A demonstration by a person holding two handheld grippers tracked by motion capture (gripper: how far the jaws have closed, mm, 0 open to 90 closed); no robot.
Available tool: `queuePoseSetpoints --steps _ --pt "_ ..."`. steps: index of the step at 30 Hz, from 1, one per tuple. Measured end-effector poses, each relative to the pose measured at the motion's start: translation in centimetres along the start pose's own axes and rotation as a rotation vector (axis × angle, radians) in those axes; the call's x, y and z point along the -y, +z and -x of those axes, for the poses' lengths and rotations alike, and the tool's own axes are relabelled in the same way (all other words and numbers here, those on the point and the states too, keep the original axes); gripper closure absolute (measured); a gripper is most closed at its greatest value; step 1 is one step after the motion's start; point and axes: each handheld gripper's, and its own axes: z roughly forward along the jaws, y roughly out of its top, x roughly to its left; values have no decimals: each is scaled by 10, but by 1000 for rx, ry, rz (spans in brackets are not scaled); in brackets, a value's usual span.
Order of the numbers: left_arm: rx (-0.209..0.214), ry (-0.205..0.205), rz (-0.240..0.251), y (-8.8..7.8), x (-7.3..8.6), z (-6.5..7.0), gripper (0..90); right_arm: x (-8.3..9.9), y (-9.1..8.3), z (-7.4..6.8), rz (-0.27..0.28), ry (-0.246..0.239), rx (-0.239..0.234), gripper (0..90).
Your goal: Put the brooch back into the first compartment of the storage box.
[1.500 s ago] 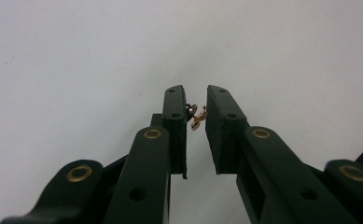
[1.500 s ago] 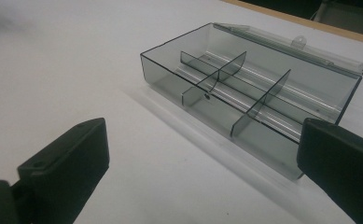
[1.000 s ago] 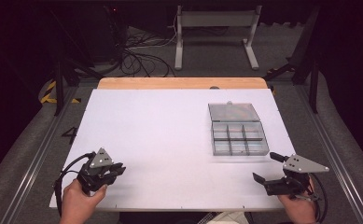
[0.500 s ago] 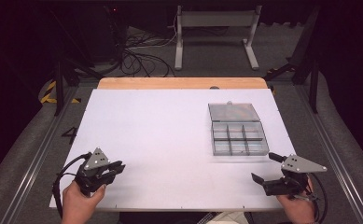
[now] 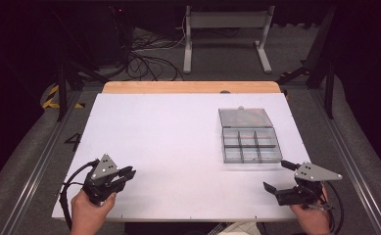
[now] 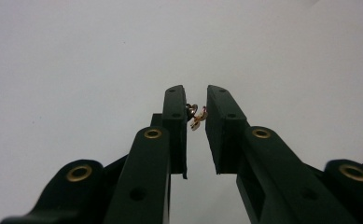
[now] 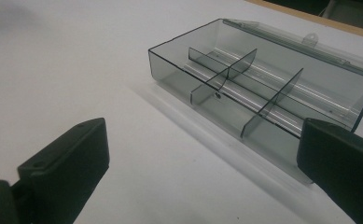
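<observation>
From above, the left tool (image 5: 125, 174) hovers at the white desk's (image 5: 178, 137) near left corner and the right tool (image 5: 276, 177), spread wide, sits near the open compartment box (image 5: 249, 142). The left gripper view shows its jaws pinching a small gold clasp (image 6: 195, 116). The right gripper view shows the box (image 7: 268, 88) just ahead of its spread jaws.

The small gold-coloured piece (image 6: 195, 116) pinched between the left gripper (image 6: 196, 100) jaws is too tiny to identify, and in the high view it cannot be made out at all. In the right gripper view, the compartment box (image 7: 263, 84) is cut off at the right edge, its far corner behind a jaw.
</observation>
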Motion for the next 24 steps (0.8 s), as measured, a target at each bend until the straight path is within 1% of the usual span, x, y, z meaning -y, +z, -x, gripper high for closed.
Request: queuePoseSetpoints --steps 3,10,11,12,13,14,18,20,24 --pt "13 -3 17 1 -6 1 783 0 0 0 0 2 0 29" --pt "48 6 33 6 -23 2 783 0 0 -1 2 2 -1 29" --pt "52 6 41 8 -28 2 783 0 0 -1 1 4 -3 29" --pt "52 6 41 8 -28 2 783 0 0 -1 1 4 -3 29" --pt "59 -1 55 10 -33 1 783 0 1 -2 -5 -2 -2 29" --pt "59 -1 55 10 -33 1 783 0 2 -2 -6 -5 -4 29" --pt "74 -6 71 14 -44 1 783 0 2 -2 -8 -3 -6 29" --pt "77 5 74 16 -50 2 783 0 2 -2 -7 -3 -5 29" --pt "83 14 81 20 -59 5 783 0 2 -1 -11 -4 -5 29"
